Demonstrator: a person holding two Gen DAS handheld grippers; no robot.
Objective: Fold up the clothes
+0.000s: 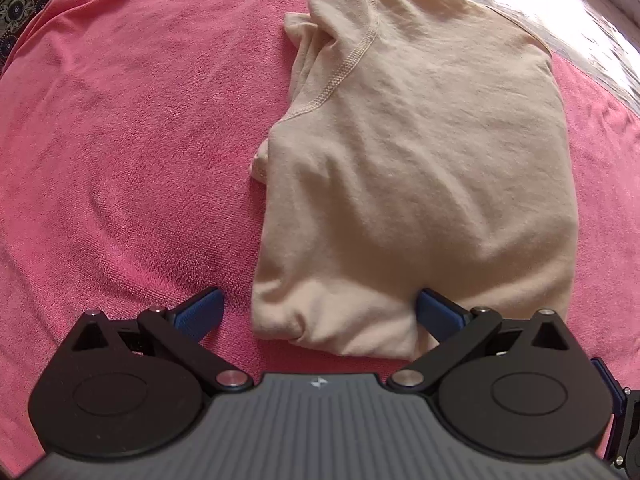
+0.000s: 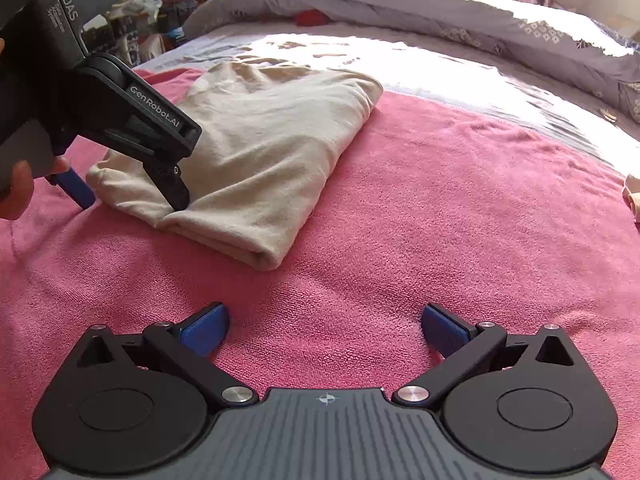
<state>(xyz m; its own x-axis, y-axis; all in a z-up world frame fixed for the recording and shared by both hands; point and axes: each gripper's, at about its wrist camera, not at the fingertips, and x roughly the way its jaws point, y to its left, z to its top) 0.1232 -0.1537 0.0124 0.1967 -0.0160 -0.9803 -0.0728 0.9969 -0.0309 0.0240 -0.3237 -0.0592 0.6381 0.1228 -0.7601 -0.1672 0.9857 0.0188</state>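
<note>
Left wrist view shows the beige shirt (image 1: 420, 168) already folded into a thick packet, lying on the pink towel (image 1: 120, 140) that covers the bed. One folded garment is all I can count; a small pale scrap at the far right edge of the right wrist view is too cut off to name.

My left gripper (image 1: 320, 312) is spread wide over the near corner of the shirt, one blue pad on the towel just beside the fold, the other pressing into the cloth. It is not clamped. My right gripper (image 2: 324, 330) is also spread apart, empty, low over bare towel and well apart from the shirt.

I judge the folding nearly done. Next I would either close the left pads on that corner for one more fold, with the right coming in to the other corner, or simply smooth and let go.

Two grippers, one towel, one grey quilt (image 2: 400, 4) behind.
</note>
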